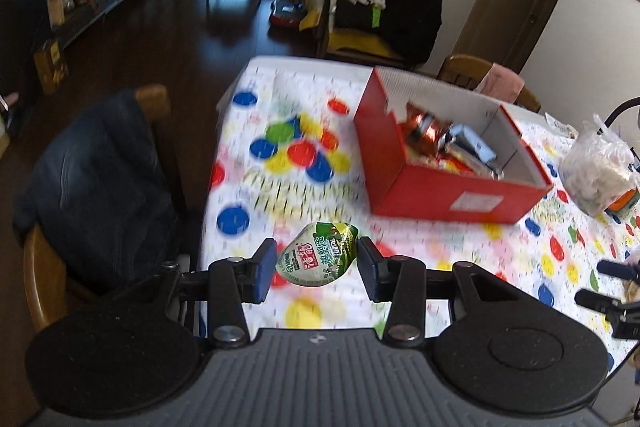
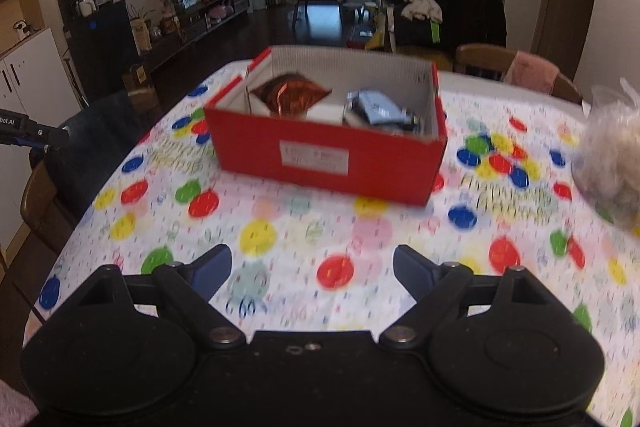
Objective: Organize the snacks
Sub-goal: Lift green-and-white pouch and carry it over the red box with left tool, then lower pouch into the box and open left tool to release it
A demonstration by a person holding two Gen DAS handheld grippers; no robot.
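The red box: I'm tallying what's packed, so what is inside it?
Inside the red box lie a shiny copper-orange packet and a light blue packet. The near wall and these packets hide whatever sits beneath.

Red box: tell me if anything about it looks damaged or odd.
The red box has a ragged, torn-looking top edge on its left wall, seen in the left wrist view. In the right wrist view that corner stands split open. The snacks inside lie loosely heaped. Nothing has spilled onto the tablecloth.

A: Where's the green snack packet [image 1: 318, 254]?
B: Clamped between blue pads, above the dotted tablecloth.
A: And the red cardboard box [image 2: 320, 155]?
B: Open-topped, holding a shiny copper bag [image 2: 290, 95] left and a pale blue packet [image 2: 380, 111] right.
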